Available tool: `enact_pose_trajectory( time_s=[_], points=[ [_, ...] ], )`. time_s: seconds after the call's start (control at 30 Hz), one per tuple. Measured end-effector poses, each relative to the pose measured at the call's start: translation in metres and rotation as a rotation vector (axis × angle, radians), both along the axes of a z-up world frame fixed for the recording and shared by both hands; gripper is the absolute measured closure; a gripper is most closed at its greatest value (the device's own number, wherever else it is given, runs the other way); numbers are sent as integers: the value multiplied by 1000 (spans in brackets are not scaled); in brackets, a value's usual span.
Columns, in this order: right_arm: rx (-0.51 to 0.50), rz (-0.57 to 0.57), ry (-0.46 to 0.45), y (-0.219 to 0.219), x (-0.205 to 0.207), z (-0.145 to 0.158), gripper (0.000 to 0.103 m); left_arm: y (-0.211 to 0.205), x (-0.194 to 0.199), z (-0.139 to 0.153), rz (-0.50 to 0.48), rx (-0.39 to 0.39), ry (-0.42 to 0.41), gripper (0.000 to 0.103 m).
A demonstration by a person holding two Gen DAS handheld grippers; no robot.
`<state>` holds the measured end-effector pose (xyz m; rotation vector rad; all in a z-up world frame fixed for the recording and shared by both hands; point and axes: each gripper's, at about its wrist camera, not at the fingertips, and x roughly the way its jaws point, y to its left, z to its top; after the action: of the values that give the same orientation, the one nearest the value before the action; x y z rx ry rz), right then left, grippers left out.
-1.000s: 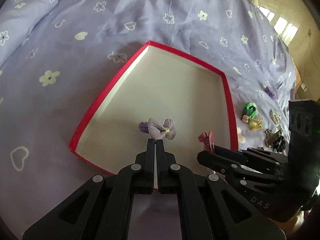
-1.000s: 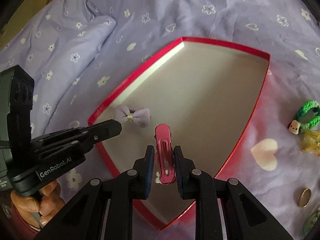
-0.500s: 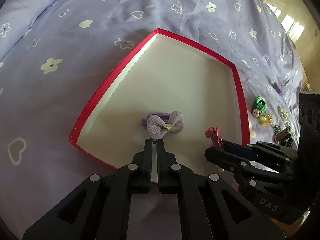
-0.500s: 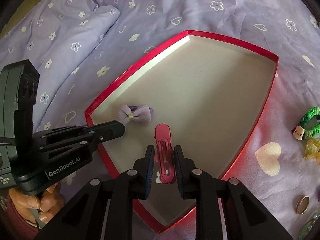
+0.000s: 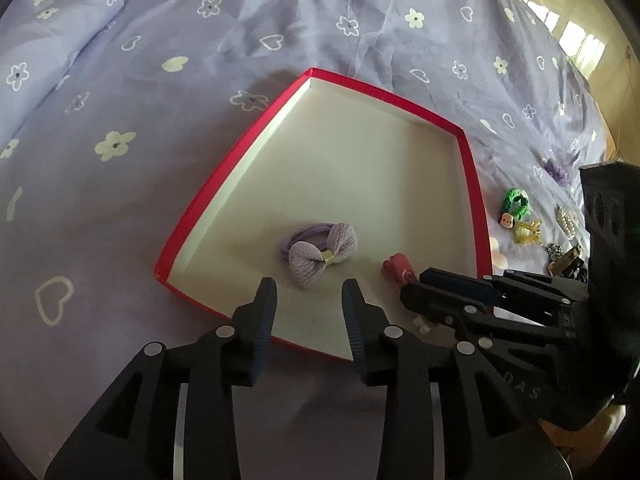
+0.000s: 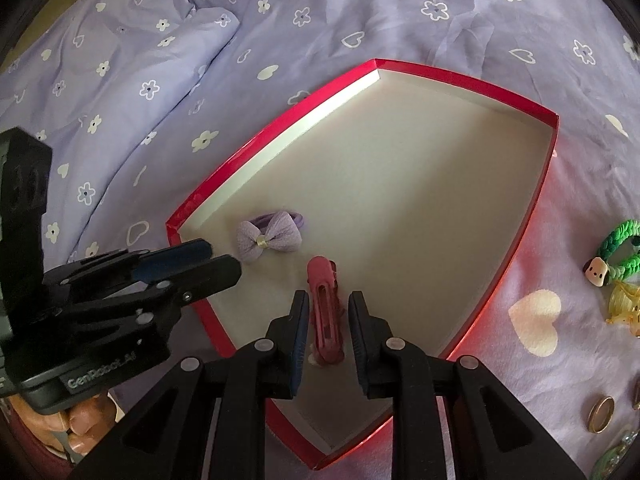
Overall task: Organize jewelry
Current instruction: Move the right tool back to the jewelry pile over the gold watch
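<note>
A shallow box with a red rim [image 5: 476, 184] [image 6: 532, 216] and pale floor lies on the purple bedspread. A lilac bow hair tie [image 5: 322, 254] [image 6: 269, 239] lies flat on the box floor near its front left corner. My left gripper [image 5: 309, 294] is open and empty just behind the bow; it also shows in the right wrist view [image 6: 218, 262]. A pink hair clip [image 6: 325, 312] [image 5: 396, 270] lies on the box floor between the fingers of my right gripper [image 6: 328, 308], whose jaws stand apart from it.
Loose pieces lie on the bedspread right of the box: a green braided hair tie with a small face charm [image 5: 514, 206] [image 6: 616, 252], a yellow clip [image 5: 528, 232], a pearl clip [image 5: 568, 220], a gold ring [image 6: 600, 414]. A folded quilt [image 6: 100, 80] rises at the left.
Both grippers opened. The bow dropped from the left gripper onto the box floor, and the pink clip left the right gripper's grasp and now lies on the floor. Both cameras pulled back slightly.
</note>
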<state>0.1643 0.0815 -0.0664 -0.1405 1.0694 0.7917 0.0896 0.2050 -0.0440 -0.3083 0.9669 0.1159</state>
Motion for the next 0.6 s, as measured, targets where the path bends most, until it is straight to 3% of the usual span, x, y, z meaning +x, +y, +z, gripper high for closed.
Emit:
enact_pose_trajectory(
  time_s=[0.1,0.3,0.6],
  points=[
    [19,-17,2,-5,0,2,80,3,-4,3,11,-7,-5,69],
    [95,-80,-18,-37,-7,20,68,-3,-9,15,10,-2,-25,60],
    [169,-253,-47,-131,-17,42,64,-52,1,34,-84,-3,-56,56]
  ],
)
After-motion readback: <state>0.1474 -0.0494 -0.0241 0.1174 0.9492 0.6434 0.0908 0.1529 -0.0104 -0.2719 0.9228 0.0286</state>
